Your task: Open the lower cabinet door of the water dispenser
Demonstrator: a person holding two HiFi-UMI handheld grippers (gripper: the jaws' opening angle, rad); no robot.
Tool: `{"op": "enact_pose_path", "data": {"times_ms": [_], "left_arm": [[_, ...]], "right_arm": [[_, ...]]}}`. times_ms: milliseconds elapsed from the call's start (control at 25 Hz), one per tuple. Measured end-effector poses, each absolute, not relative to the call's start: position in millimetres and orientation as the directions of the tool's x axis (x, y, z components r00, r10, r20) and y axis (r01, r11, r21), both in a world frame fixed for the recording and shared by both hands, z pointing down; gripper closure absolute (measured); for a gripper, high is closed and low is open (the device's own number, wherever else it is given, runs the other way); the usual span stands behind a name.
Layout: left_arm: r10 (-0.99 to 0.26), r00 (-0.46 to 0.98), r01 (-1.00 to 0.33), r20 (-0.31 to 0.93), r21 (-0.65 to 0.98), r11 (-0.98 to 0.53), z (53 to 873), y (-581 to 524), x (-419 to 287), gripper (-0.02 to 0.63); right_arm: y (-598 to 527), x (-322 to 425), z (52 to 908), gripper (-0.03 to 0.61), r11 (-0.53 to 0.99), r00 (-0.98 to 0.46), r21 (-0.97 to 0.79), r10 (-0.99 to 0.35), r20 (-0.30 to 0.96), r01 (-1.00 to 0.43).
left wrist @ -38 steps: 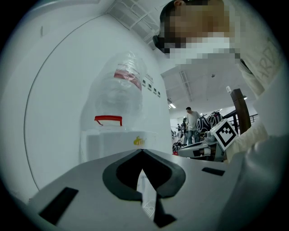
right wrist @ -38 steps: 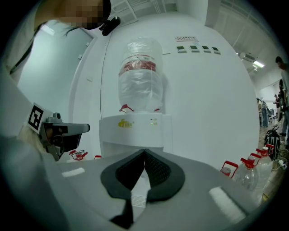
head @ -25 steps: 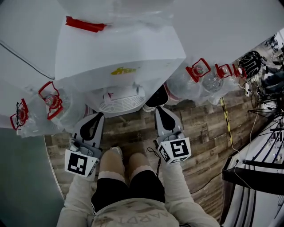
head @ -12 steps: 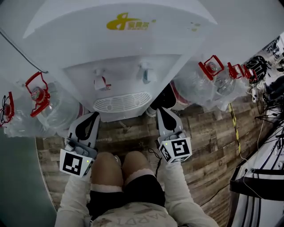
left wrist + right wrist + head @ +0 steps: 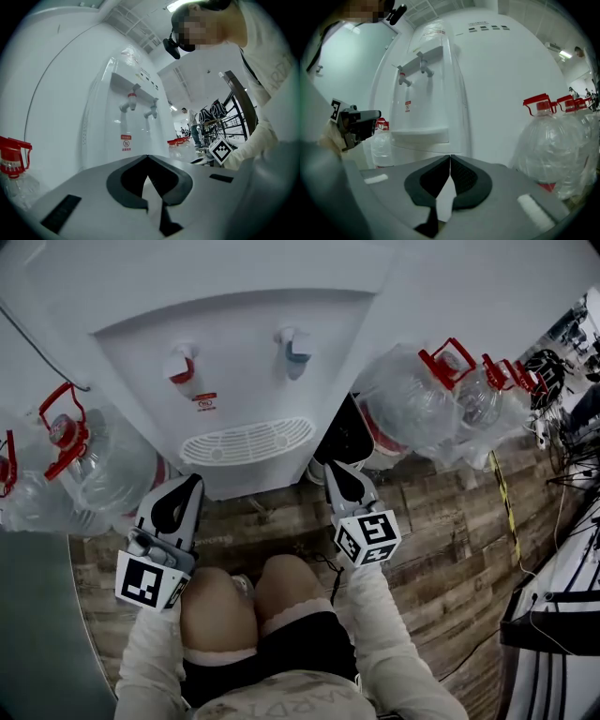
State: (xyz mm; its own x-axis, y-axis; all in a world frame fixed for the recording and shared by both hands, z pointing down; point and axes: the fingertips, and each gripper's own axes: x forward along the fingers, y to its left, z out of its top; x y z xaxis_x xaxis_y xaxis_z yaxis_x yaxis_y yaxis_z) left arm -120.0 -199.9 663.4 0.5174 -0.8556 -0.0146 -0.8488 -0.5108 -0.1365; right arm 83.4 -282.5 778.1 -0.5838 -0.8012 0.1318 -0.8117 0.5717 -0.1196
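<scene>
Smooth glossy white plastic on the water dispenser [image 5: 253,371] ahead of the fingers [image 5: 339,486]. Clear crinkled plastic water bottles [image 5: 412,404] either side, grainy wood-plank floor [image 5: 441,512] beneath. And the right gripper [image 5: 449,158] pads [image 5: 464,178]: matt black, finely ribbed.

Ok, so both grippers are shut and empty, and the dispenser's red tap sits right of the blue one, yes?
No: the head view shows the red tap left of the blue tap. Both the left gripper and right gripper are indeed shut and empty.
</scene>
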Motion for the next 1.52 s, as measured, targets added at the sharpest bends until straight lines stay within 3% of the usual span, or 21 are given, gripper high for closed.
{"op": "enact_pose_path", "data": {"times_ms": [240, 480, 560, 1520], "left_arm": [[-0.859, 0.511, -0.852, -0.026, -0.149, -0.502, 660.8, -195.8, -124.4, 0.611], [-0.866, 0.500, -0.858, -0.026, -0.153, -0.491, 664.7, -193.4, -132.6, 0.611], [-0.868, 0.496, -0.860, -0.026, -0.152, -0.487, 665.4, -192.9, -135.8, 0.611], [-0.875, 0.482, -0.869, -0.038, -0.150, -0.472, 662.5, -185.1, -149.8, 0.611]], "right_arm": [[-302.1, 74.2, 803.2, 0.496, 0.606, -0.629, -0.172, -0.757, 0.176, -0.777], [-319.8, 57.7, 826.3, 0.317, 0.656, -0.687, -0.206, -0.689, 0.230, -0.727], [-325.4, 53.4, 829.2, 0.293, 0.665, -0.695, -0.203, -0.680, 0.234, -0.718], [-332.9, 39.7, 828.0, 0.291, 0.656, -0.682, -0.193, -0.677, 0.278, -0.730]]}}
